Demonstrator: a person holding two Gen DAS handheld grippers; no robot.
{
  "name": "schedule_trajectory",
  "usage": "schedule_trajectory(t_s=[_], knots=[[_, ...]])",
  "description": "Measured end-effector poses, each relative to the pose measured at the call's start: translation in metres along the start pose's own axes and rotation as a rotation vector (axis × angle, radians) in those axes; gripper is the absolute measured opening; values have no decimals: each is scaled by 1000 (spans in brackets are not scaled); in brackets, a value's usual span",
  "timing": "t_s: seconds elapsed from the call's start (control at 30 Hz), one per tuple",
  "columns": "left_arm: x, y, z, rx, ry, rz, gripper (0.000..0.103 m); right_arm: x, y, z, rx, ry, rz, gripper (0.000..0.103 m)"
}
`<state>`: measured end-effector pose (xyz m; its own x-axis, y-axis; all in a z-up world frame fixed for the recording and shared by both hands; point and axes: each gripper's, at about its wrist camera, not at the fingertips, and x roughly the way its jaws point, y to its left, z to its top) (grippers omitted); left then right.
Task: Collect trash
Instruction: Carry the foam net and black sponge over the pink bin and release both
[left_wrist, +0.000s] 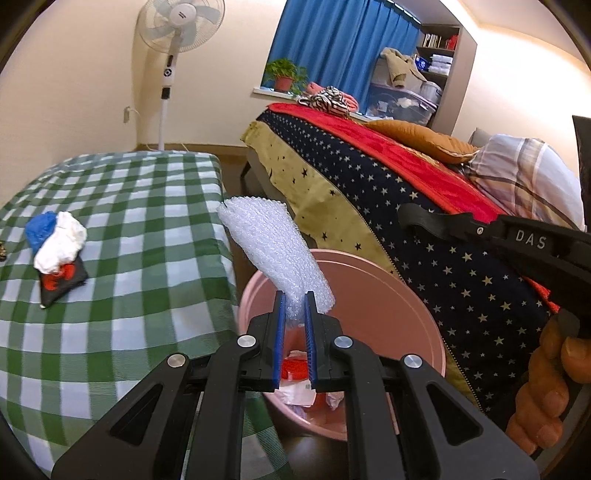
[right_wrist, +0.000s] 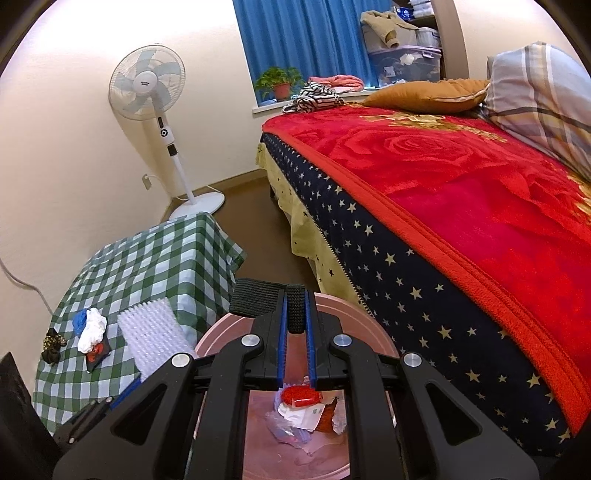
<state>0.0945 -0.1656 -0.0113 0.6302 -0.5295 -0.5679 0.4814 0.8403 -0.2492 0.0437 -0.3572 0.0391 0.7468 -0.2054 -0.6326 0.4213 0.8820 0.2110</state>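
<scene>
A foam sheet (left_wrist: 269, 251) is pinched in the left gripper (left_wrist: 294, 295) and a black band (right_wrist: 295, 308) in the right gripper (right_wrist: 295, 295), both above the pink bin (left_wrist: 388, 280). Dropping appears to be the step in hand; both grips would need to be released over the opening

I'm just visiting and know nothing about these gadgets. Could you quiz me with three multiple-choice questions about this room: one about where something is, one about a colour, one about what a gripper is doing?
1. Where is the pink bin?
A. on the bed
B. on the floor between the checked table and the bed
C. on the windowsill

2. What colour is the table's checked cloth?
A. green and white
B. red and gold
C. plain blue

3. What is the left gripper doing?
A. hanging open with nothing in it
B. clamping white foam wrap
C. clamping a potted plant

Answers:
1 B, the bin stands low in the gap between them.
2 A, the squares are green and white.
3 B, its blue-lined jaws pinch the foam above the bin.
</scene>
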Motion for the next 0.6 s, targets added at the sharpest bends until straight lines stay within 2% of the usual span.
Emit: schedule_trajectory(t_s=[0.2, 0.27, 0.3, 0.33, 0.37, 0.4, 0.6], knots=[[12, 0, -2, -3, 27, -14, 10, 4, -1, 0, 2, 4, -9, 9], [15, -1, -2, 2, 41, -28, 10, 5, -2, -1, 6, 11, -13, 13], [17, -1, -2, 6, 48, -23, 14, 6, -3, -1, 8, 17, -15, 17], [18, 0, -2, 6, 54, -17, 18, 7, -3, -1, 11, 21, -23, 29], [19, 2, -2, -2, 60, -7, 30, 7, -5, -2, 15, 20, -29, 35], [19, 5, -2, -10, 60, -6, 33, 6, -6, -2, 23, 16, -34, 45], [2, 22, -1, -34, 33, 30, 33, 2, -5, -5, 27, 10, -14, 47]])
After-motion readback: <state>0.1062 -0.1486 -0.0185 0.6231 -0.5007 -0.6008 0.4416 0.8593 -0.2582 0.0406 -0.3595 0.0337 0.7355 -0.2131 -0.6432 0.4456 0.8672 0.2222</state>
